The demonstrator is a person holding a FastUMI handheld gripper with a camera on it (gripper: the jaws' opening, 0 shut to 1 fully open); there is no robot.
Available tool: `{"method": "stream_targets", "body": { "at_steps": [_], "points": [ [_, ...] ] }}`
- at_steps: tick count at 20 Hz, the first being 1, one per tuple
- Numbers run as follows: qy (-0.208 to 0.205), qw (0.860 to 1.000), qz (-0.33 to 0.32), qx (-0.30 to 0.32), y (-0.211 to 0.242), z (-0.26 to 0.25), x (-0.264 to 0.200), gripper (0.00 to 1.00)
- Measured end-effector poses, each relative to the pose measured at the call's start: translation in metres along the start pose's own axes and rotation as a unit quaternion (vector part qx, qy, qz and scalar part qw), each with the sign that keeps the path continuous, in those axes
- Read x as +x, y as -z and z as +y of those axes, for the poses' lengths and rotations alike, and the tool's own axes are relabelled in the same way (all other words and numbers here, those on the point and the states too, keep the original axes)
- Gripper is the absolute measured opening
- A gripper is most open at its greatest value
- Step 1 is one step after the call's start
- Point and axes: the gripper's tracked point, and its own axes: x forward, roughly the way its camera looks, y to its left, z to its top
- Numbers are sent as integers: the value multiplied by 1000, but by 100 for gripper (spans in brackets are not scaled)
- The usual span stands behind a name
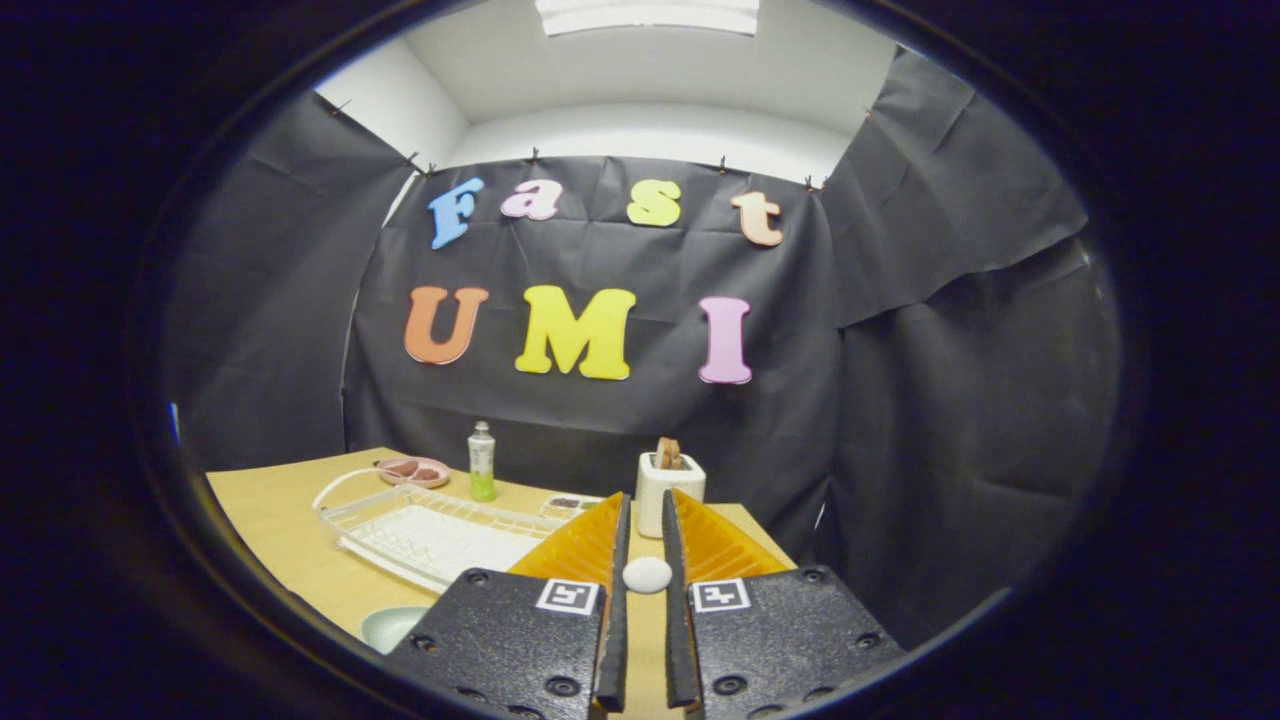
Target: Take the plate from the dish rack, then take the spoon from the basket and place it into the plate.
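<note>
My gripper [645, 512] is held above the near right part of the wooden table [270, 520], its fingers nearly together. A small white rounded piece, the spoon [647, 574], sits pinched between both fingers; its handle is hidden. Just beyond the fingertips stands the white basket [655, 482] with a brown item sticking out of its top. The pale green plate [388, 625] lies flat on the table, left of the fingers and in front of the white dish rack [430, 535]. The rack holds nothing that I can make out.
A small bottle with green liquid [481, 461] stands behind the rack. A pink dish [412, 471] with brown pieces lies at the far left. A small tray [570, 503] sits between the rack and the basket. The table's right edge runs close beside the fingers.
</note>
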Motion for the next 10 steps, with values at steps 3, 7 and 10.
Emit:
{"method": "stream_targets", "body": {
  "at_steps": [3,7,10],
  "points": [
    [-20,1000,7,7,13,44,-15,20],
    [-41,998,37,-17,38,103,-23,20],
    [-57,996,67,-25,61,141,-18,20]
  ]
}}
